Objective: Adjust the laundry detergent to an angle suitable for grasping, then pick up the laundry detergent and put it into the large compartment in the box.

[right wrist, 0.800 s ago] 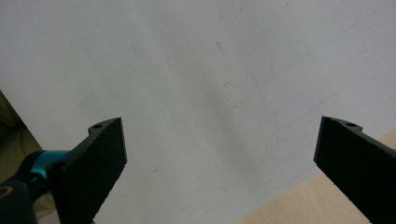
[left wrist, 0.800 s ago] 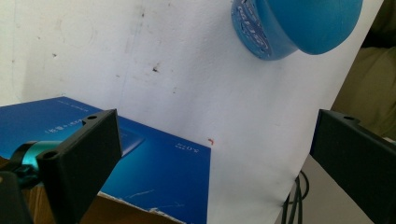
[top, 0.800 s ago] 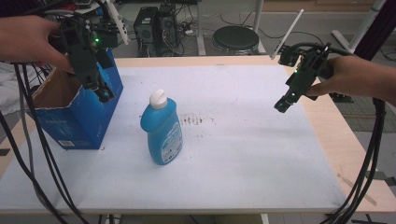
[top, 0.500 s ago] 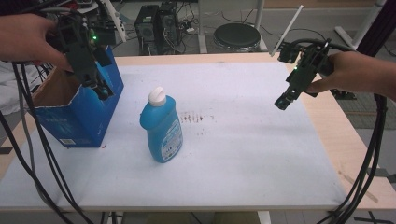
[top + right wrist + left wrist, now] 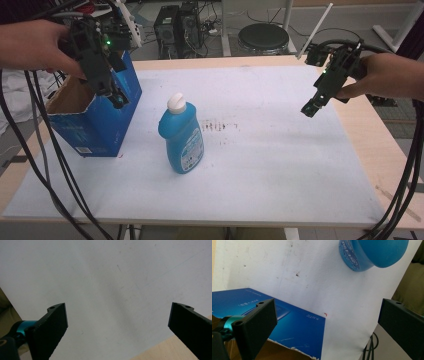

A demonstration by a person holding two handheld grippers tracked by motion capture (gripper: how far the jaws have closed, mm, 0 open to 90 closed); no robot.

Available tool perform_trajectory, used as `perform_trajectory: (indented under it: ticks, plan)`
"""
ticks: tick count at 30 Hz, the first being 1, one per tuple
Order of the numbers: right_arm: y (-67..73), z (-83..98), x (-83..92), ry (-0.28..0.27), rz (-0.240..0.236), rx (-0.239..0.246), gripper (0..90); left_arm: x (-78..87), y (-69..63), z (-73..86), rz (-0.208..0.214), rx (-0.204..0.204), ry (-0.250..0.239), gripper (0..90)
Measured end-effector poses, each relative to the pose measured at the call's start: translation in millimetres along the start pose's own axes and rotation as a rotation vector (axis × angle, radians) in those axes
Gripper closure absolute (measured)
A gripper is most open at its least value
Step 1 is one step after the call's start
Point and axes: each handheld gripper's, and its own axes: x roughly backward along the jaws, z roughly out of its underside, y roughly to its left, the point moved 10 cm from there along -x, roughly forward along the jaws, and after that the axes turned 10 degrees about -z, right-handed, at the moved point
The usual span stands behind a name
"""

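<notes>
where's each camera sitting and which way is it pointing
High view: above the person's side, looking forward and down on the table; both hands, left tool and right tool show.
Left gripper view: rides the left tool, looks down past its open jaws at the blue box and the bottle.
Right gripper view: rides the right tool, looks down between open jaws at bare table.
Shared: box and bottle appear in the high and left gripper views.
</notes>
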Motion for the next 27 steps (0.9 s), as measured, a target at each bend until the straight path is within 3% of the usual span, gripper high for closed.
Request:
perform_trajectory:
  ticks: [11,14,17,18,19,20,21,22,24,27]
  plan:
    - [0.7,1.2,1.0,0.0,0.009,0.004,1.4,-2.7,0.2,-2.0,-0.003,0.016,0.015,2.2]
    - [0.7,1.4,1.2,-0.001,0.011,0.001,1.5,-3.3,1.2,-1.0,0.006,0.081,0.014,2.2]
    - [0.2,2.0,1.2,0.0,0.011,-0.001,1.4,-3.3,0.6,0.3,0.013,0.112,0.01,2.2]
    - [-0.6,3.4,1.7,0.002,0.016,0.001,1.4,-3.6,1.3,1.9,0.005,0.18,0.025,2.2]
    - [-0.6,3.8,2.0,0.003,0.016,-0.002,1.5,-3.6,1.3,1.9,0.005,0.18,0.025,2.2]
    - [-0.6,3.9,2.5,0.001,0.016,-0.001,1.5,-3.4,1.3,0.7,0.005,0.252,0.029,2.2]
    - [-0.3,3.9,3.0,-0.002,0.015,-0.002,1.5,-4.1,0.0,-0.5,0.015,0.276,0.025,2.2]
    - [-0.4,3.7,3.3,-0.005,0.016,-0.001,1.5,-4.1,0.0,-0.5,0.015,0.276,0.025,2.2]
    - [-0.5,3.8,3.1,-0.006,0.017,-0.001,1.5,-6.5,-3.2,-2.9,0.02,0.324,0.032,2.2]
    - [-0.4,3.6,2.7,-0.003,0.018,0.004,1.5,-6.5,-3.5,-4.5,0.017,0.347,0.033,2.2]
